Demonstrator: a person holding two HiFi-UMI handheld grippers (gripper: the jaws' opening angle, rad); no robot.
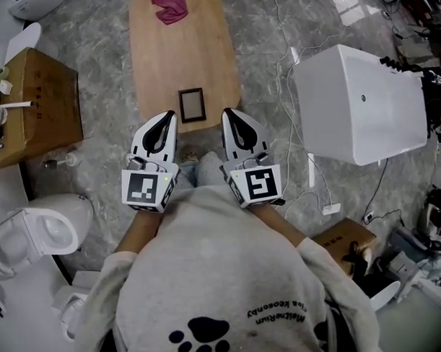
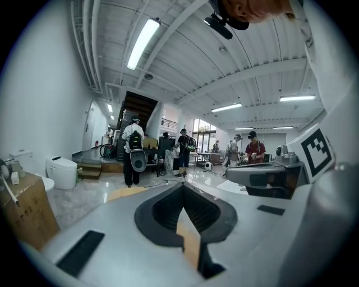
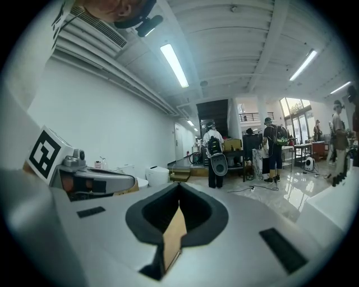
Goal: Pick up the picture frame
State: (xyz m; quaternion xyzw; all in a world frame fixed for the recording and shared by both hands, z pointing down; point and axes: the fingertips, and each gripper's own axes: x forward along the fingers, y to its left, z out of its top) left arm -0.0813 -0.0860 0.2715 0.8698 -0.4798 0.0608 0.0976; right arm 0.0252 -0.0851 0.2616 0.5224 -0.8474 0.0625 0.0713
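so my left tongs [image 1: 167, 118] and right tongs [image 1: 230, 116] are both pressed together and empty, the picture frame [image 1: 192, 104] lies flat on the desk [image 1: 174, 54] just ahead between their tips, so I'd say spread one pair and slide in low on an edge

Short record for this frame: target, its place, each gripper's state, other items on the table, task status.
target: picture frame, flat on the wooden table, near end
left gripper: shut, empty
right gripper: shut, empty
other item: pink cloth, far end of table
status: frame not yet picked up
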